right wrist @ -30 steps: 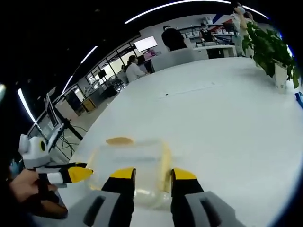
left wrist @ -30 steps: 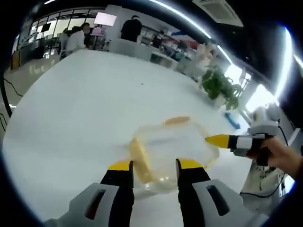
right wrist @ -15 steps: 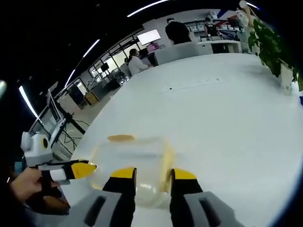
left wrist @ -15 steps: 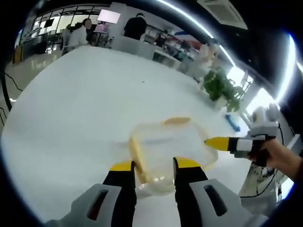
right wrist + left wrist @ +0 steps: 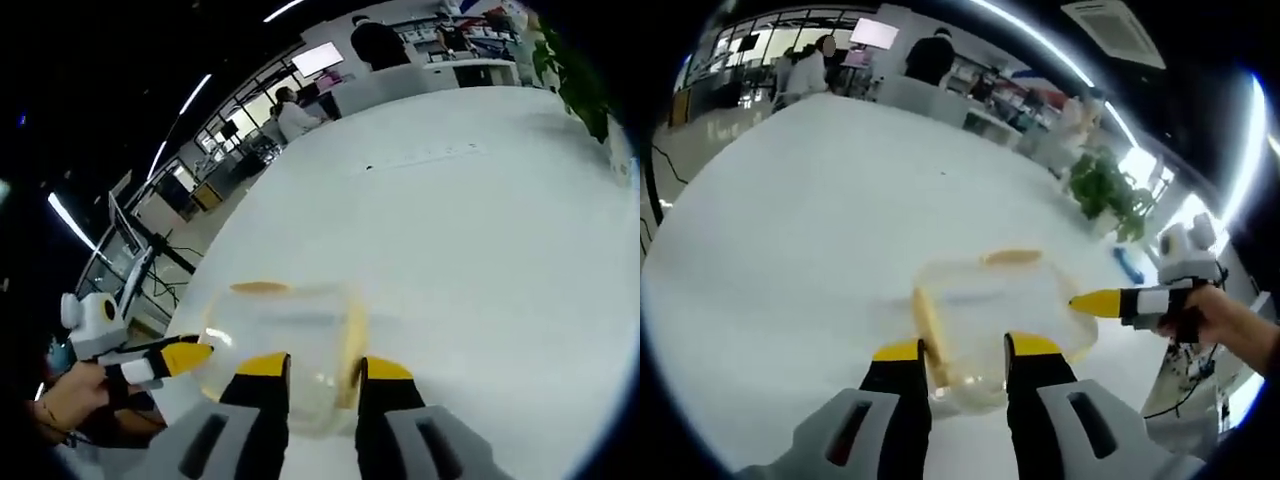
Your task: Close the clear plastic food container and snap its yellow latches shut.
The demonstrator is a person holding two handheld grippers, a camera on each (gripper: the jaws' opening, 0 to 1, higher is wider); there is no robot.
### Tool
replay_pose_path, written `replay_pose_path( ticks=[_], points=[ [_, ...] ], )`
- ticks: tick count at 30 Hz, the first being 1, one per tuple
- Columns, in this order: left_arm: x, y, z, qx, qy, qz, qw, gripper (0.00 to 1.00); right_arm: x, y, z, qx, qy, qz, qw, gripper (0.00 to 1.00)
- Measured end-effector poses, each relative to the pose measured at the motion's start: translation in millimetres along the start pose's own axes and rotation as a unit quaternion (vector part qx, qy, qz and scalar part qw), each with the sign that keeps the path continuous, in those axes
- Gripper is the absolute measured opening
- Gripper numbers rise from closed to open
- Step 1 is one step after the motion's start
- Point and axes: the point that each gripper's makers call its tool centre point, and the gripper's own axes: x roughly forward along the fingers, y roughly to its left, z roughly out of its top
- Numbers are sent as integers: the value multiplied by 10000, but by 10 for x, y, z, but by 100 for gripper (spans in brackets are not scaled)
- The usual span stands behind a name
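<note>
Closing in since a second ago, I bring both half-open, empty grippers, left and right, against the container, latches unsnapped.

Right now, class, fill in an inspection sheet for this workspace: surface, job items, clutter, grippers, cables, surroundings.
Surface: white table, bare around the job.
Job's things: clear container with yellow latches; whether they are snapped cannot be told.
Clutter: blue object near the table edge.
Grippers: left gripper and right gripper open, each at a container side.
Cables: cable beside the table.
Surroundings: potted plant, people at desks, wall screen.
</note>
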Motion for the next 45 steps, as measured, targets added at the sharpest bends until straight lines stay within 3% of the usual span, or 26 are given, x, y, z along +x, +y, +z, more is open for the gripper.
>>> replay_pose_path(
  ticks=[1, 3, 10, 18, 27, 30, 34, 40, 45],
  points=[
    [-4, -1, -1, 23, 9, 10, 10000, 25, -2, 81, -28, -11, -11, -127, 9999, 22],
    [2, 18, 13, 5, -8, -7, 10000, 26, 2, 73, -13, 106, -263, -94, 9996, 22],
    [69, 25, 75, 65, -59, 4, 10000, 26, -2, 59, 6, 240, -614, -209, 9976, 23],
    [86, 27, 95, 157, -7, -125, 9998, 28, -49, 85, -44, 349, -671, -361, 9965, 25],
    [110, 32, 128, 251, -86, -271, 9993, 31, -65, 93, -29, -15, -775, -543, 9955, 31],
    [53, 74, 161, 349, -173, -107, 9992, 32, -110, 116, 36, -153, -901, -530, 9944, 37],
    [-44, 121, 194, 354, -215, -152, 9990, 34, -183, 149, 166, -289, -1033, -490, 9930, 36],
    [-139, 150, 319, 584, -267, -172, 9978, 34, -202, 228, 320, -585, -1078, -411, 9916, 35],
    [-156, 96, 433, 1033, -298, -233, 9939, 31, -166, 346, 350, -840, -1013, -257, 9910, 35]
  ],
)
